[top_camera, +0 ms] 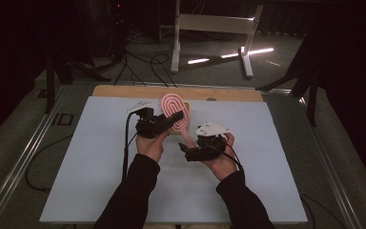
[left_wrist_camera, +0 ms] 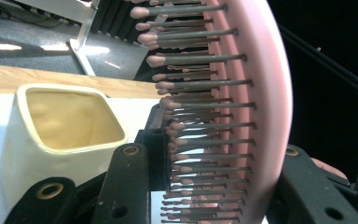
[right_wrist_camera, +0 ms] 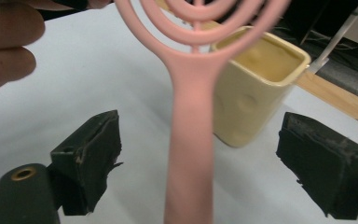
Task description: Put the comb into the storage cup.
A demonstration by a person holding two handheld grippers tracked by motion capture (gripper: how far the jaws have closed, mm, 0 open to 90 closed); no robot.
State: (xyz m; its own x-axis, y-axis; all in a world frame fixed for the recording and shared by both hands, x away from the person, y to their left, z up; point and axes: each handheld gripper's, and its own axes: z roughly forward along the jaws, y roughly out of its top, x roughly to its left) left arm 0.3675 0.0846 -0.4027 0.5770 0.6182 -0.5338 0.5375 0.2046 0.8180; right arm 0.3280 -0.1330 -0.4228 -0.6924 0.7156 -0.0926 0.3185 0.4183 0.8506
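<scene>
My left tongs point(top_camera: 171, 119) pinch the head of the pink hairbrush point(top_camera: 174, 109), one jaw on the bristle side and one on the smooth back, and hold it up off the table point(top_camera: 86, 157) just above centre in the high view. In the left gripper view the bristles point(left_wrist_camera: 200, 112) run down the middle of the frame, between my jaws. My right tongs point(top_camera: 185, 151) are spread, one jaw on either side of the brush's handle point(right_wrist_camera: 191, 140), which runs up the centre of the right gripper view; neither pad touches it. A cream square ceramic cup point(right_wrist_camera: 256, 88) stands upright and empty on the table just behind the brush, at the upper right of that view.

I judge this a handover, or a regrip before the brush goes into the cup. Next I would press my right tongs onto the handle squarely, then let go with the left without the head swinging.
</scene>
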